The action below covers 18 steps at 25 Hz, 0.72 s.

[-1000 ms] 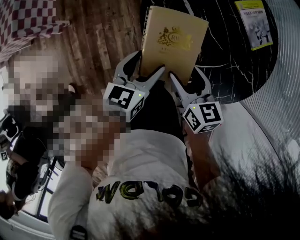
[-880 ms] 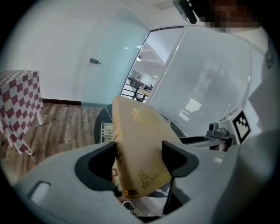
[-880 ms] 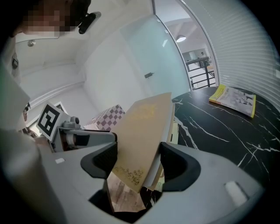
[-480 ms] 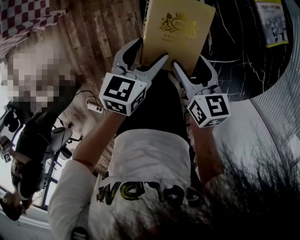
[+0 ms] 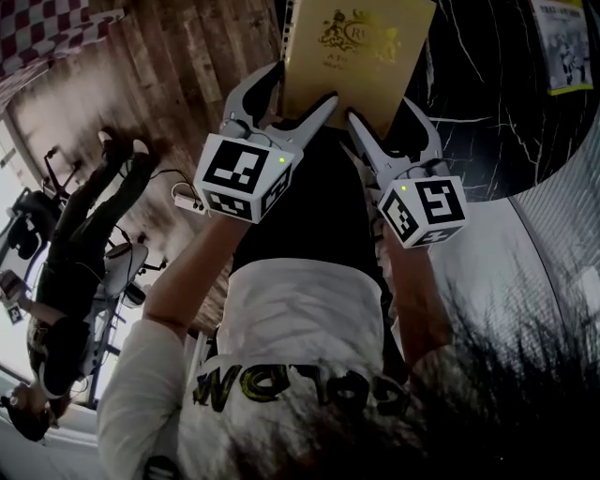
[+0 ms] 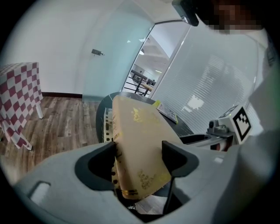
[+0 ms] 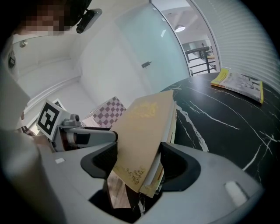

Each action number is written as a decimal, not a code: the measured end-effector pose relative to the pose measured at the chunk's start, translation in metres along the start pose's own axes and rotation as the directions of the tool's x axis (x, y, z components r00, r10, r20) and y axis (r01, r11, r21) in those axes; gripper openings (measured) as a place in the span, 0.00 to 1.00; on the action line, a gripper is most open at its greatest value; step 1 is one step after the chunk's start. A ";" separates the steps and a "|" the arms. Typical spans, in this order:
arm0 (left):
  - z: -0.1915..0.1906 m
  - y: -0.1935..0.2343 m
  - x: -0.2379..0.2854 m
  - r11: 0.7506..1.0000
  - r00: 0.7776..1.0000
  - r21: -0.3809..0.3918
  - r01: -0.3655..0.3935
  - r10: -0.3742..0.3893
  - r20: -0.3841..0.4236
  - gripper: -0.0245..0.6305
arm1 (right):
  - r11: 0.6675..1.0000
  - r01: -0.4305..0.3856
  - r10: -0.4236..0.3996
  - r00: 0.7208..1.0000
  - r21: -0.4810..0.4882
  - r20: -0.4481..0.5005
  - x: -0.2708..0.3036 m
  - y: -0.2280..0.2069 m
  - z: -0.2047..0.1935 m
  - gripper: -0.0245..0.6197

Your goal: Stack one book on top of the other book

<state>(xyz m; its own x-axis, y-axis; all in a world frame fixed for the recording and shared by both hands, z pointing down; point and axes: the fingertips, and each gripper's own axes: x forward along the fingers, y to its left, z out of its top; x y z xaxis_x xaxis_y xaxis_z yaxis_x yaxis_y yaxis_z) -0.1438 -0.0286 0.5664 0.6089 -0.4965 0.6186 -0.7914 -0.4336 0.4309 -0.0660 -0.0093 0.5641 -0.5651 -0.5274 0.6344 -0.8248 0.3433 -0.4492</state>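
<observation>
A gold-covered book [image 5: 356,56] hangs tilted over the near rim of the round black marble table [image 5: 478,122], held by its two near corners. My left gripper [image 5: 298,94] is shut on the left corner, and its pads press the cover and the spine side [image 6: 139,151]. The right corner of the gold book [image 7: 144,127] sits in my right gripper [image 5: 382,111], whose jaws are shut on it [image 7: 138,153]. A second book, yellow and white [image 5: 562,42], lies flat at the table's far right [image 7: 239,83].
A table with a red-and-white checked cloth [image 5: 47,28] stands on the wooden floor [image 5: 206,66] at the left. Another person [image 5: 84,234] stands at the left. A glass wall with blinds [image 6: 205,78] runs behind the black table.
Both grippers have carried the gold book further up the head view, over the black table's edge. Neither grip has changed. The yellow-and-white book has slid towards the picture's top right corner.
</observation>
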 end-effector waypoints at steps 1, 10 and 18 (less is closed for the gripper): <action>-0.001 0.001 0.001 1.000 1.000 -0.005 0.000 0.000 -0.002 0.56 | 1.000 -0.001 0.001 1.000 0.002 -0.004 0.002 -0.001 -0.001 0.52; -0.008 0.004 0.009 1.000 1.000 -0.014 -0.009 0.009 -0.004 0.56 | 1.000 -0.005 0.005 1.000 0.001 -0.019 0.007 -0.006 -0.007 0.53; -0.009 0.005 0.009 1.000 1.000 -0.021 0.001 -0.001 -0.021 0.56 | 1.000 0.003 -0.003 1.000 -0.011 -0.023 0.008 -0.006 -0.009 0.53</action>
<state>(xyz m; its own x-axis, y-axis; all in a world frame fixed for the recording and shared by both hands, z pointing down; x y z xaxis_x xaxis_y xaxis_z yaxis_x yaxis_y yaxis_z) -0.1427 -0.0283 0.5801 0.6087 -0.4798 0.6318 -0.7918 -0.4181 0.4453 -0.0654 -0.0087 0.5772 -0.5628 -0.5105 0.6501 -0.8266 0.3501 -0.4407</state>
